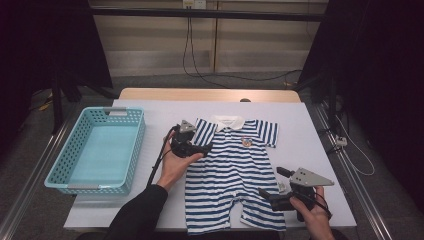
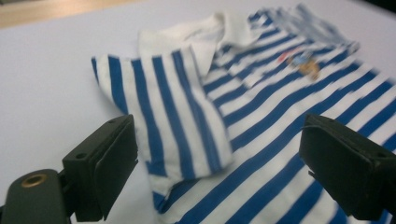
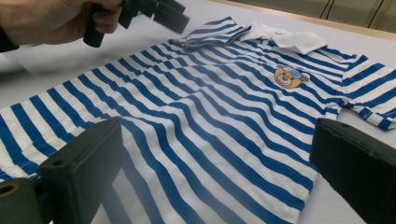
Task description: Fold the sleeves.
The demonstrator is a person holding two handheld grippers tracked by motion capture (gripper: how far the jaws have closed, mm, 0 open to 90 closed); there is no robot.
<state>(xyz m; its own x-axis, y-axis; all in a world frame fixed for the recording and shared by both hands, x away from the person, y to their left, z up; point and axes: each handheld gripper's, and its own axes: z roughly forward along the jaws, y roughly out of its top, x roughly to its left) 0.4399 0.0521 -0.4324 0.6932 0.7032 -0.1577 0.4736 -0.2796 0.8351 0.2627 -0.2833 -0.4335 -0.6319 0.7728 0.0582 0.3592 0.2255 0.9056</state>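
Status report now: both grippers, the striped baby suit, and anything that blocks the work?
Left gripper open over folded sleeve, holding nothing. Right gripper open at one leg of the striped suit. Suit flat on table. Nothing blocking; basket stands apart.

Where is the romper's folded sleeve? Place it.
High view: the folded sleeve lies on the striped romper, left of its collar, just under the left claw.

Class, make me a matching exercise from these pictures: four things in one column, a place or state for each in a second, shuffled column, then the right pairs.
1. basket
2. striped romper
3. left gripper
4. bear badge

A. jaws open over the folded sleeve
B. on the romper's chest
C. turquoise, at the table's left
D. spread flat mid-table

Pairs: 1-C, 2-D, 3-A, 4-B
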